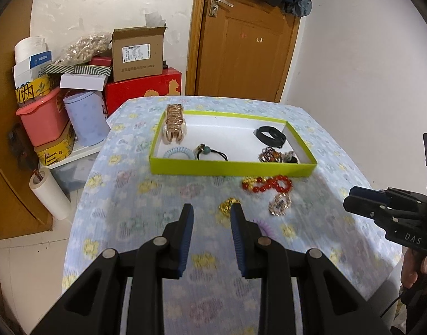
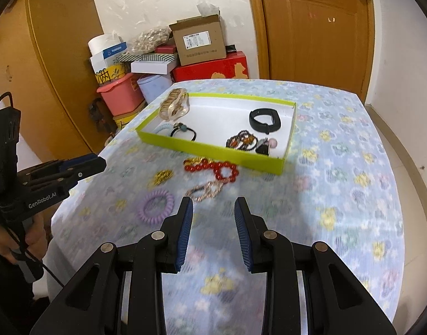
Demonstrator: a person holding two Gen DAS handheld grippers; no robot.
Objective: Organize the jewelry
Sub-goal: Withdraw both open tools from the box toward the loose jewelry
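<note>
Above the counter, left tongs and right tongs hang released, empty, near the green tray.

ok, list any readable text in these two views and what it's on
"DAS" – side of the right gripper, left wrist view.
"GenRobot.AI" – side of the left gripper, right wrist view.
Shipping label on the cardboard box: too small to read.
Yellow tin: large characters, unclear.
</note>
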